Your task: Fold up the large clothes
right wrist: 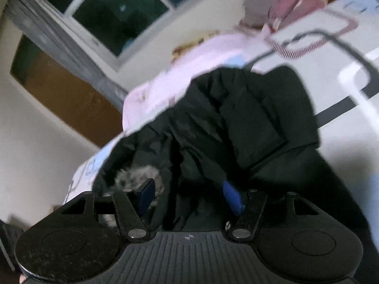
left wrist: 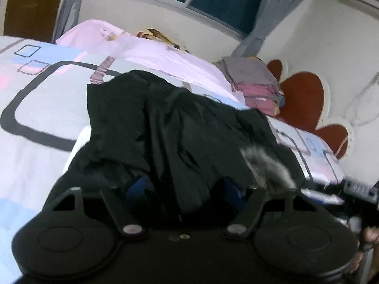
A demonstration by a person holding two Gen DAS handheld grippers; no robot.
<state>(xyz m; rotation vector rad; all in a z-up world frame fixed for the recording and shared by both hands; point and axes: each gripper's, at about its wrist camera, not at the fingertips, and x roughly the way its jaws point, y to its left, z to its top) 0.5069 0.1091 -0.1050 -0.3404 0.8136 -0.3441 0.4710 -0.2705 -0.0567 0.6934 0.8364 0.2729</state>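
A black jacket (left wrist: pixel 165 127) is seen heaped mid-frame on a patterned bed (left wrist: pixel 42 99). The left gripper (left wrist: pixel 187 189) and right gripper (right wrist: pixel 191 196) are held apart, with jacket folds lying loosely between their fingers.

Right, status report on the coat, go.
Left gripper and right gripper: jaws apart, black coat bunched between the fingers. Coat crumpled on the bed, unfolded, fur trim showing. Nothing blocking.

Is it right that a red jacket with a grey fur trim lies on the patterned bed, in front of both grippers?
Not quite: the jacket is black, not red, as the left wrist view shows. The rest holds: grey fur trim, patterned bed, in front of the left gripper and right gripper.
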